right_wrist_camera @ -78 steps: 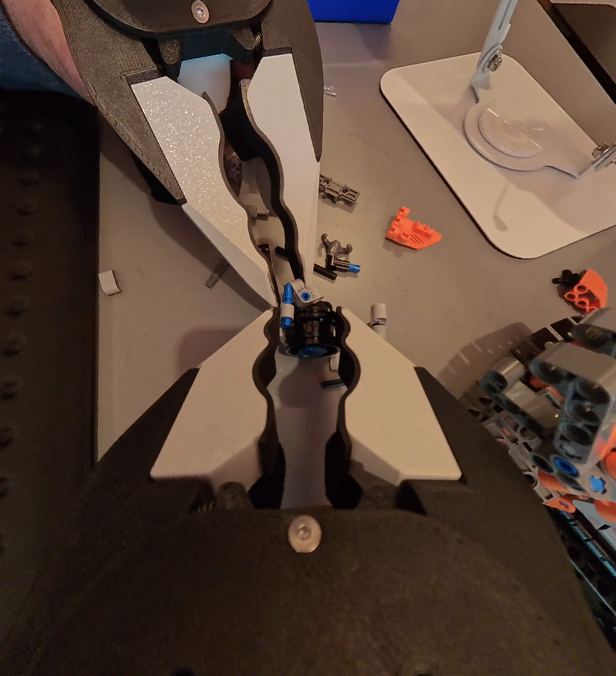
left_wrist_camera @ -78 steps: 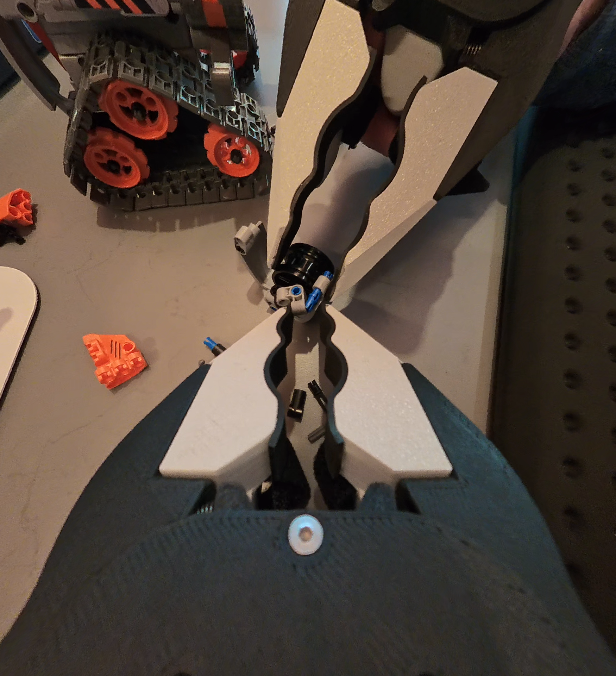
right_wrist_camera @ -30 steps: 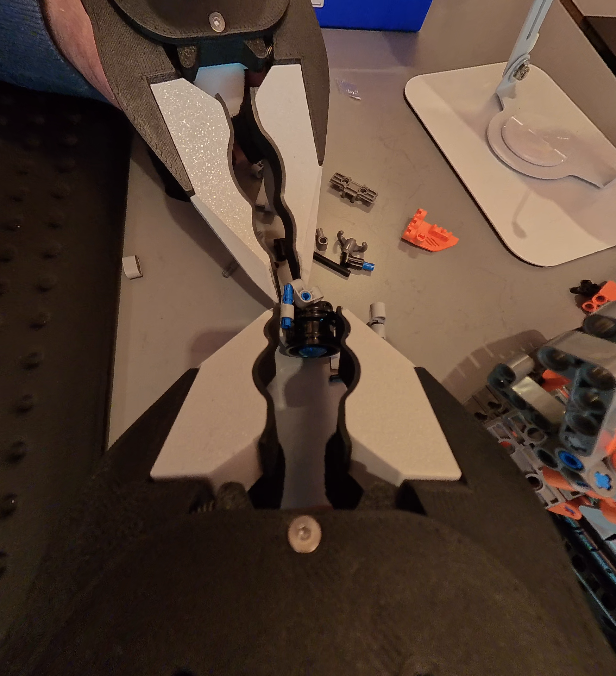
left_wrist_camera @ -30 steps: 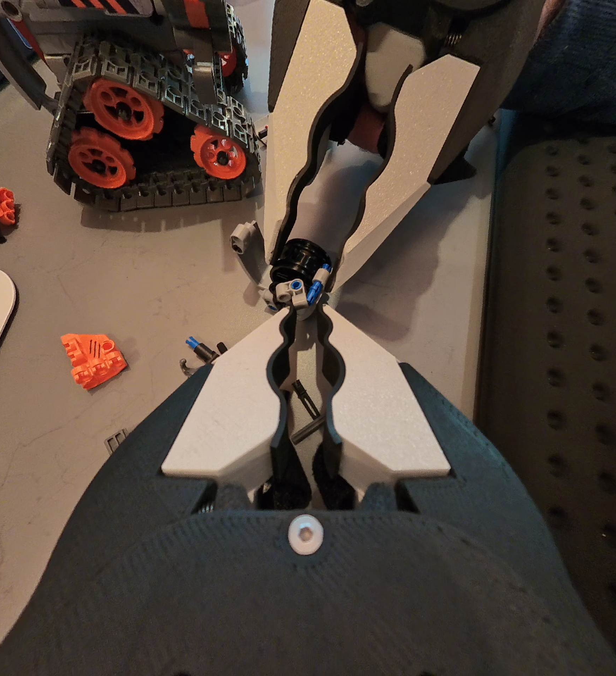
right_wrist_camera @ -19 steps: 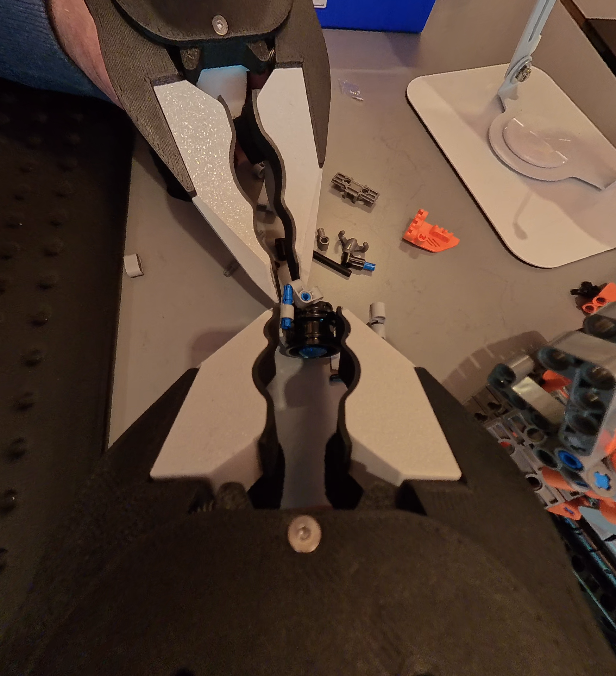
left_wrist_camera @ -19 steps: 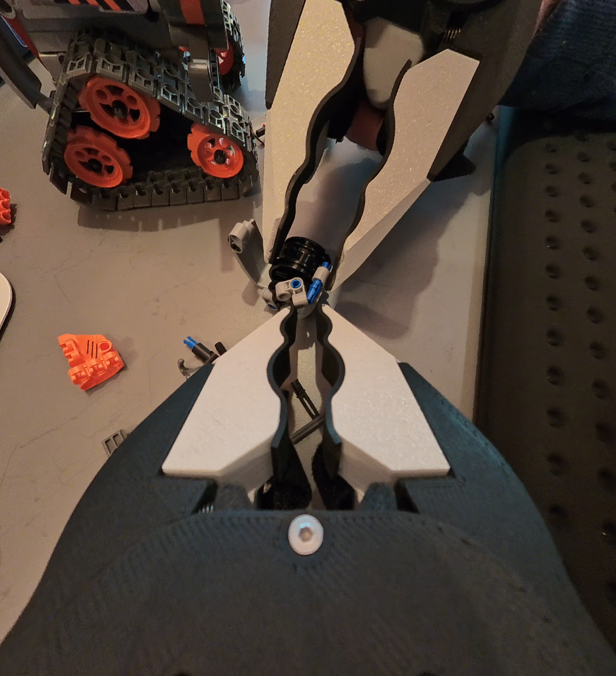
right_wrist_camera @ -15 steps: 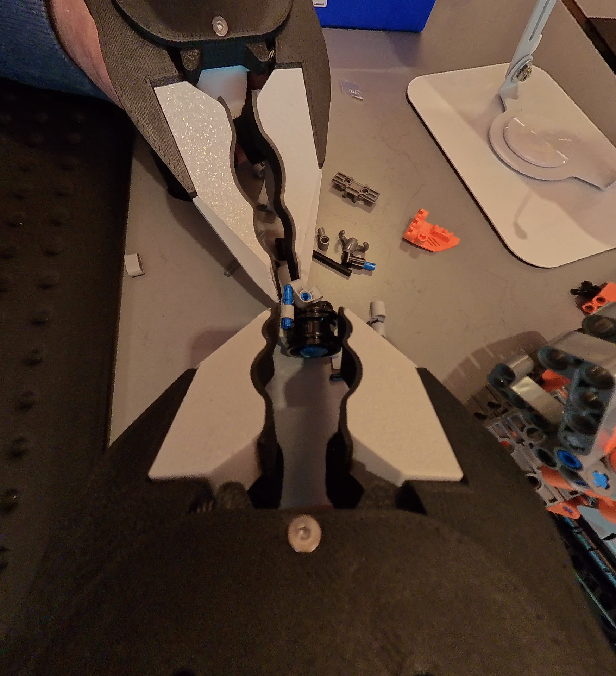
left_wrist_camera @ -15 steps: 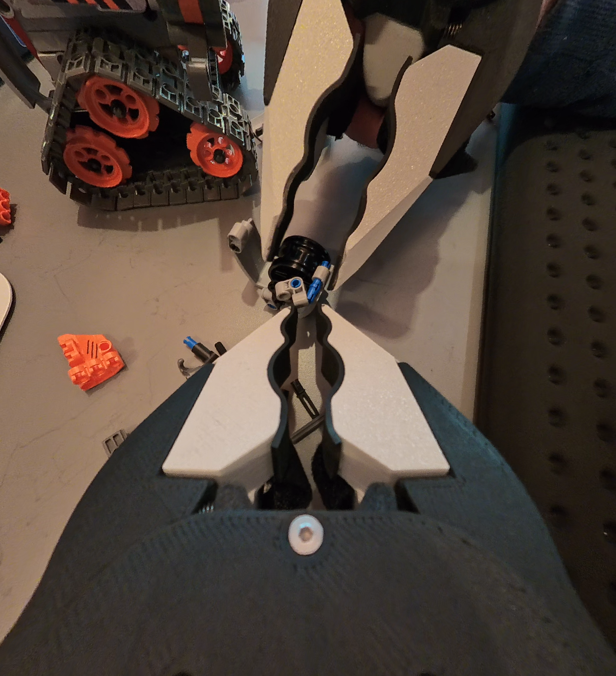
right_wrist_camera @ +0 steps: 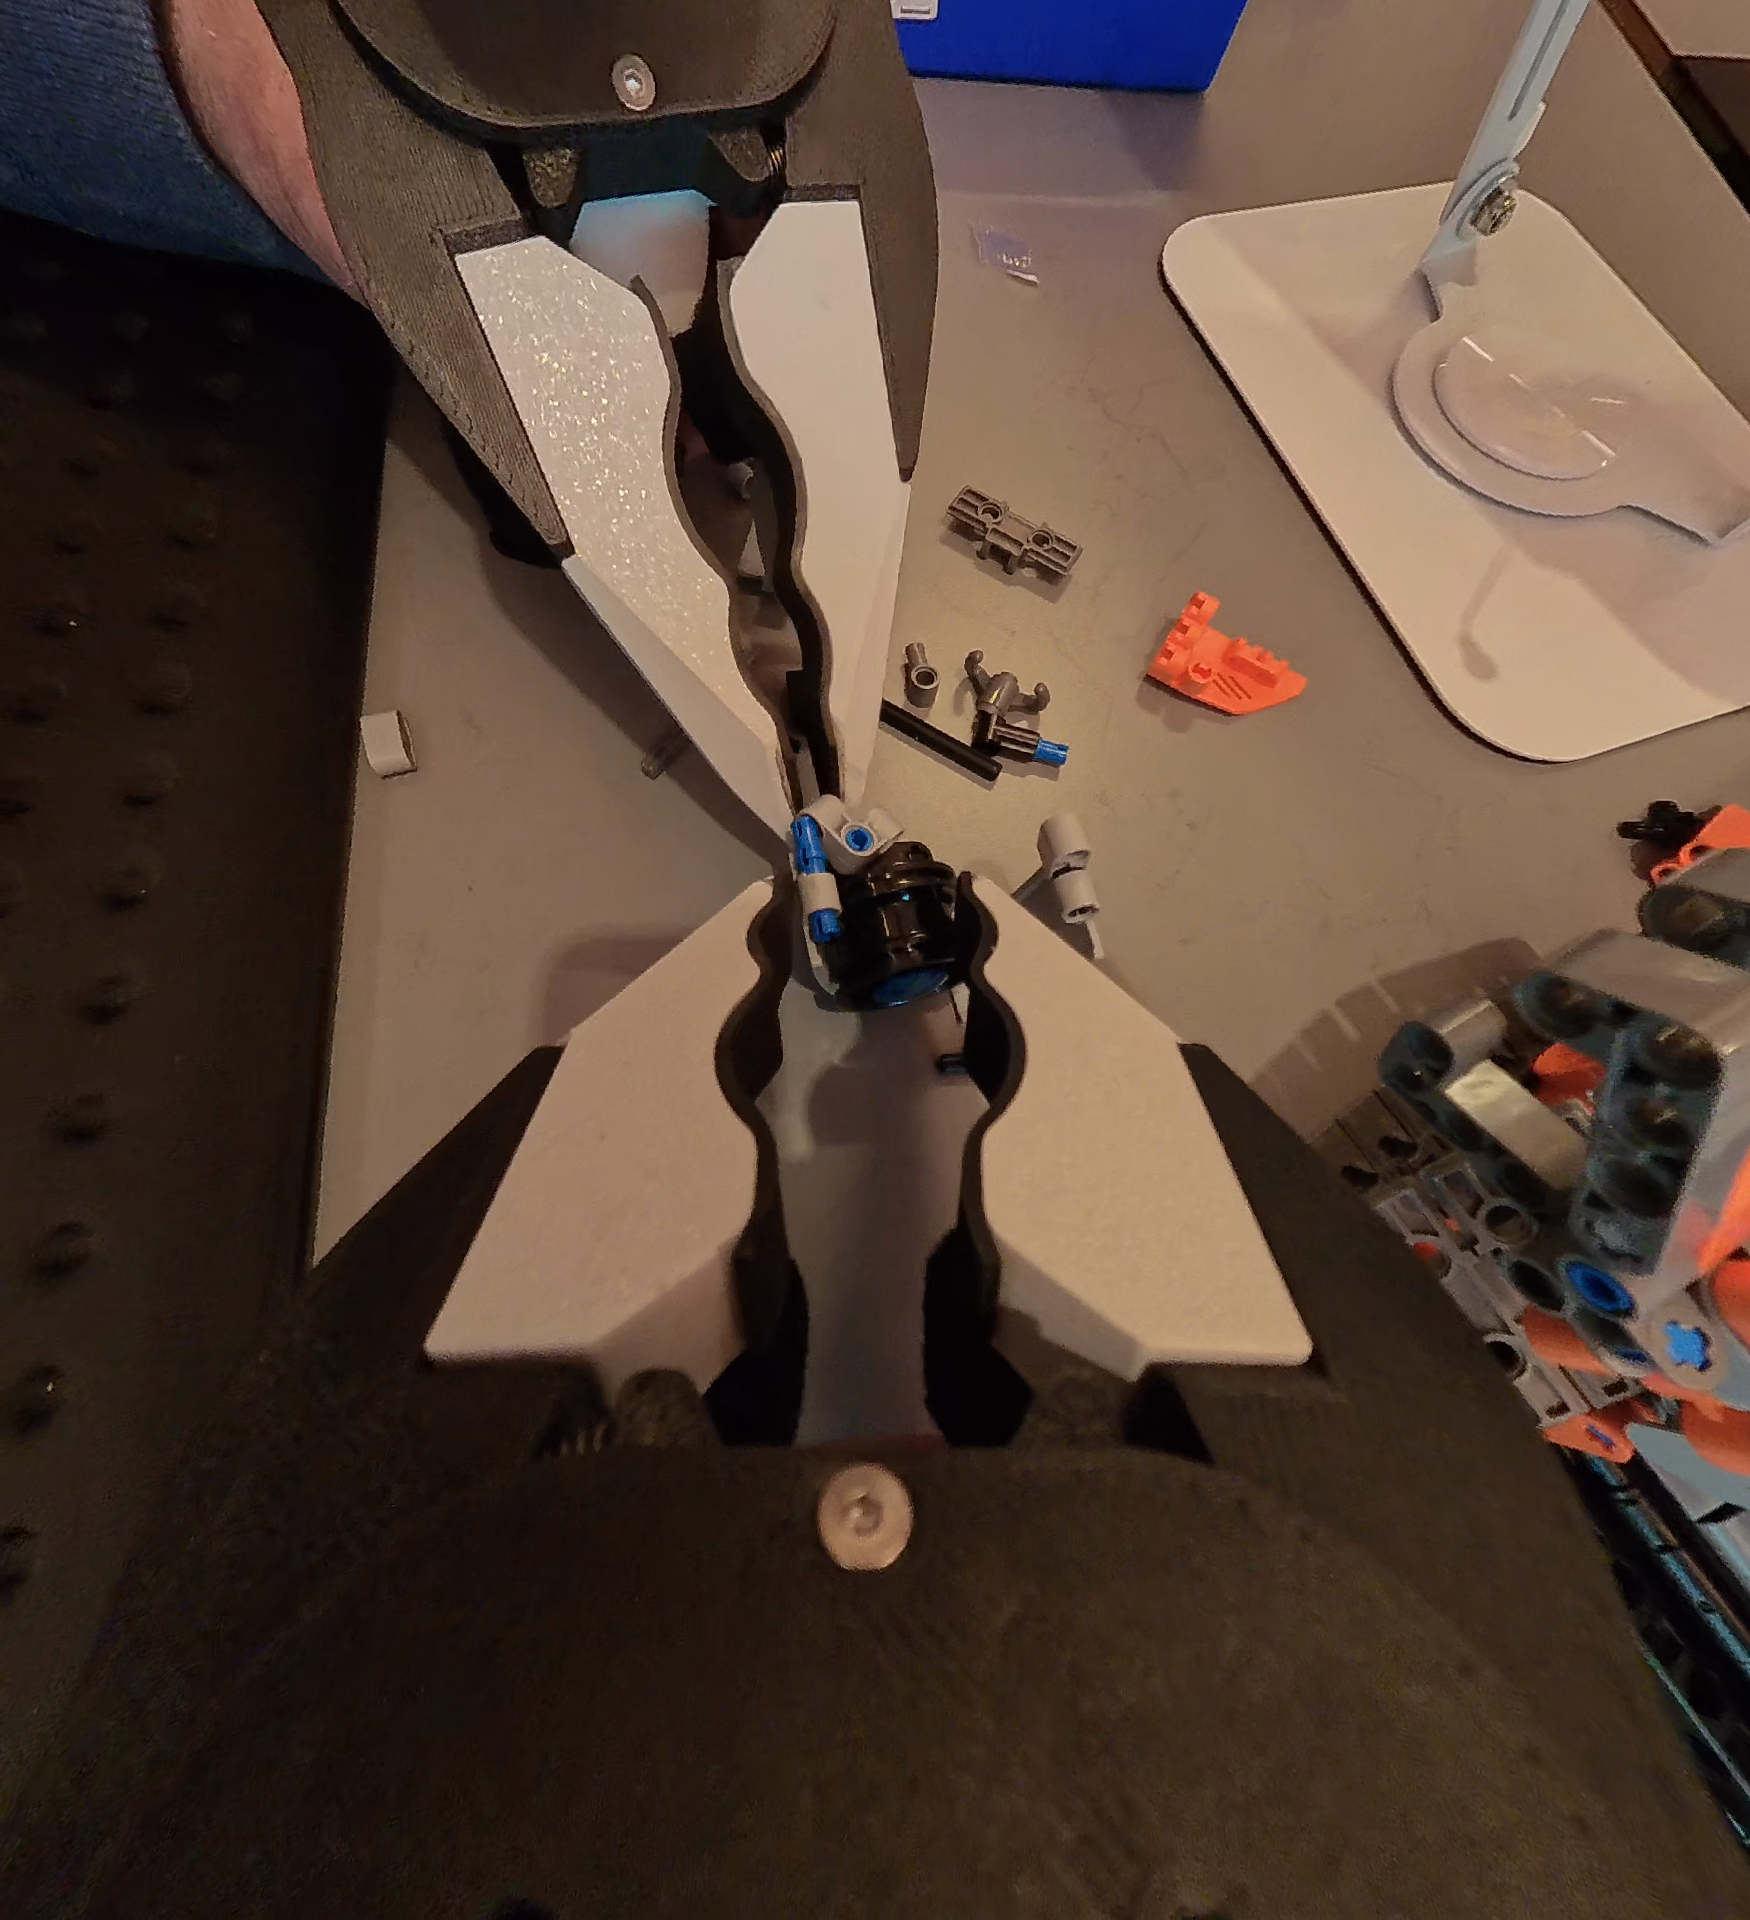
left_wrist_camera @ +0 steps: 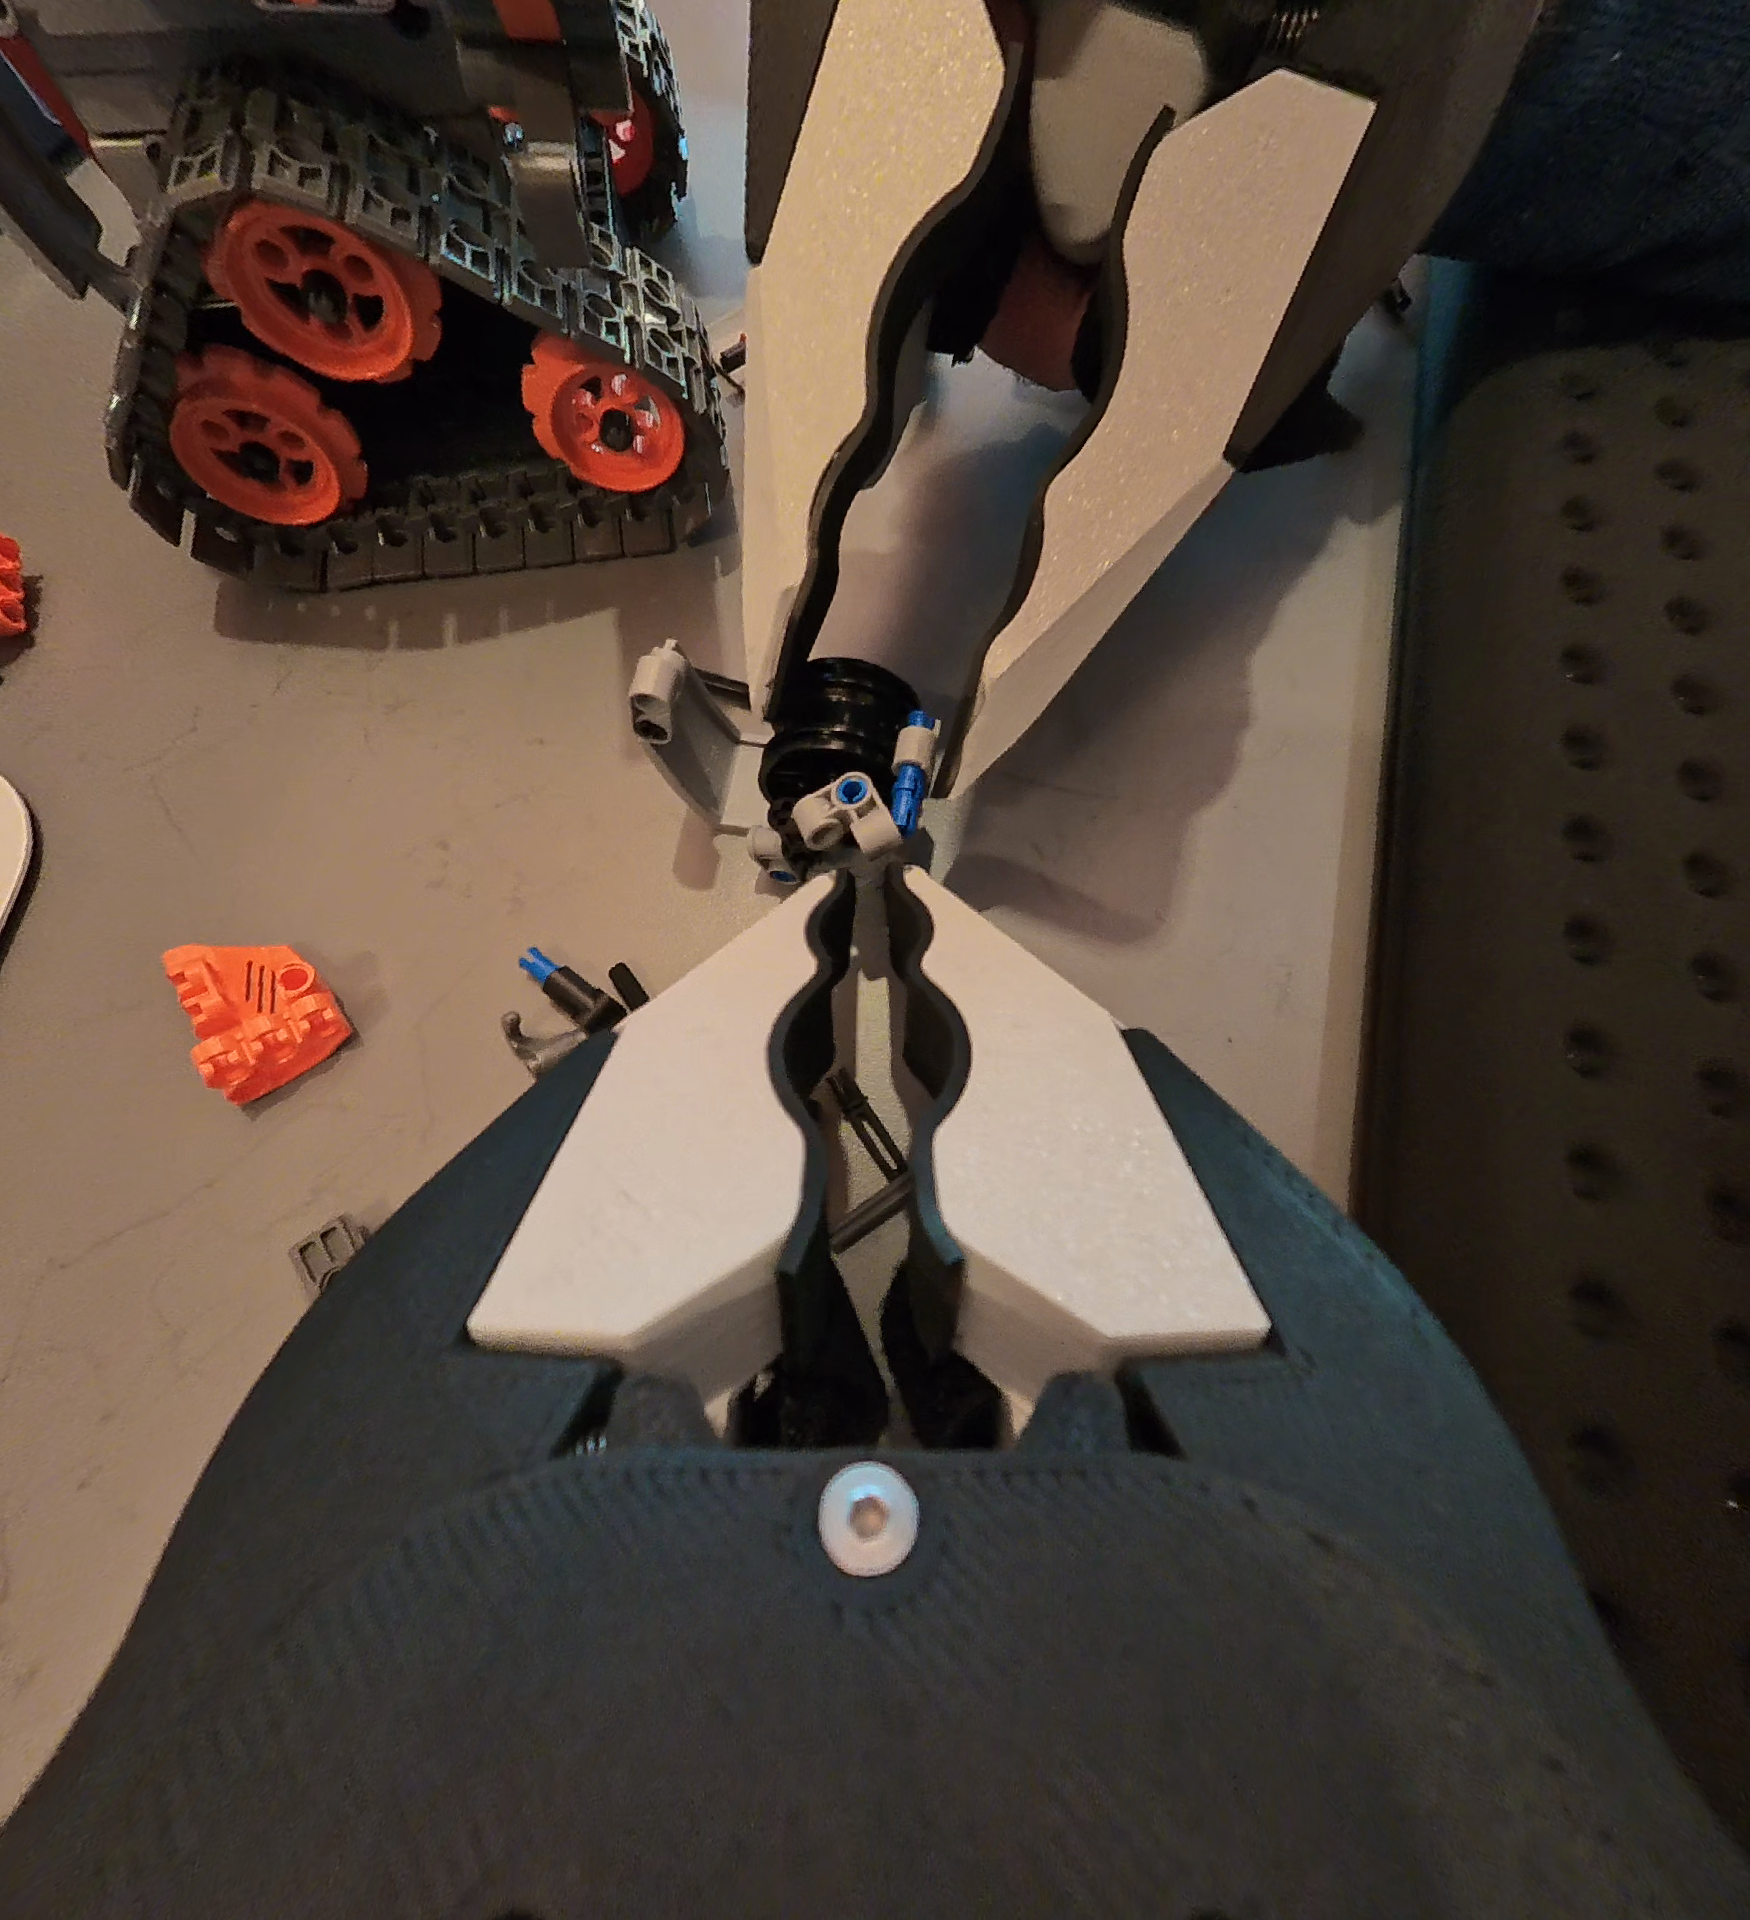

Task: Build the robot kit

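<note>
My left gripper (left_wrist_camera: pixel 866 883) is shut on a small grey connector with blue pins (left_wrist_camera: pixel 843 814). My right gripper (right_wrist_camera: pixel 866 914) is shut on a black ribbed wheel hub (right_wrist_camera: pixel 892 925) with a blue centre. The two grippers meet tip to tip just above the grey table (left_wrist_camera: pixel 383 790). The connector (right_wrist_camera: pixel 847 834) sits against the hub (left_wrist_camera: pixel 835 717). In the left wrist view the right gripper comes in from the top. In the right wrist view the left gripper (right_wrist_camera: pixel 819 800) comes in from the top, held by a hand in a blue sleeve (right_wrist_camera: pixel 71 125).
A tracked model with orange wheels (left_wrist_camera: pixel 414 343) stands nearby and also shows in the right wrist view (right_wrist_camera: pixel 1629 1195). Loose parts lie around: an orange piece (left_wrist_camera: pixel 253 1023), a black axle (right_wrist_camera: pixel 938 738), grey bits (right_wrist_camera: pixel 1011 545). A white stand base (right_wrist_camera: pixel 1473 468) and a black studded mat (left_wrist_camera: pixel 1629 935) flank the area. The grippers are tip to tip, or close to it. My left gripper's tips are some 5 cm from the black axle (right_wrist_camera: pixel 938 738).
Both grippers stay shut on their parts. The joined pair has drifted a little over the table since the earliest frames, with hardly any motion in the last half second.
</note>
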A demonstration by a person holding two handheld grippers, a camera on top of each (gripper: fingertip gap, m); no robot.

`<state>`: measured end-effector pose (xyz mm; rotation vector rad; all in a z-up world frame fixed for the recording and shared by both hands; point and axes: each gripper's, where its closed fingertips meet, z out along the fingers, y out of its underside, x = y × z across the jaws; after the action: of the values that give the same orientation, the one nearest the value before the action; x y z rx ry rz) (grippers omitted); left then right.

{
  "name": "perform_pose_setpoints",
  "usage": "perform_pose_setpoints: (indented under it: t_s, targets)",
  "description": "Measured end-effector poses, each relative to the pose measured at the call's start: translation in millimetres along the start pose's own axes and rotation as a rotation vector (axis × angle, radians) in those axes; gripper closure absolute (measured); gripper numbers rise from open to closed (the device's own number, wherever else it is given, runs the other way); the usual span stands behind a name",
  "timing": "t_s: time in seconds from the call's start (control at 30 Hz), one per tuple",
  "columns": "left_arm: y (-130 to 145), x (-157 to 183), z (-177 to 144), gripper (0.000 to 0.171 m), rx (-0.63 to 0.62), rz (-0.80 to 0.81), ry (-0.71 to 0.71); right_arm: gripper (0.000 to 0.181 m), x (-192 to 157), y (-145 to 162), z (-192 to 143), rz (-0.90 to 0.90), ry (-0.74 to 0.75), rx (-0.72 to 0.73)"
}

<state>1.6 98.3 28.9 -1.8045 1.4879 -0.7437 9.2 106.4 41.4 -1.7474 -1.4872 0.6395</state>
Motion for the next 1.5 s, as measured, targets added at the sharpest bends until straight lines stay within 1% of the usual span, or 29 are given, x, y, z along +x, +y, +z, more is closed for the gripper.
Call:
perform_pose_setpoints:
  t_s: [0.23,1.1,1.23,1.33,1.5]
  targets:
    - [0,-1,0,0.165,0.000,0.000,-0.001,0.153,1,-1,-1,0.000,0.000,0.007]
    - [2,-4,-1,0.165,0.002,0.001,-0.005,0.153,-1,-5,-7,-0.009,-0.015,0.031]
    - [3,-5,-2,0.165,0.001,0.003,-0.006,0.153,0,-10,-13,0.002,-0.021,0.062]
    - [3,-6,-4,0.164,0.008,0.007,-0.007,0.152,8,-13,-23,0.020,-0.001,0.084]
    - [2,-5,-5,0.162,0.015,0.016,0.003,0.152,17,-6,-31,0.029,0.024,0.061]
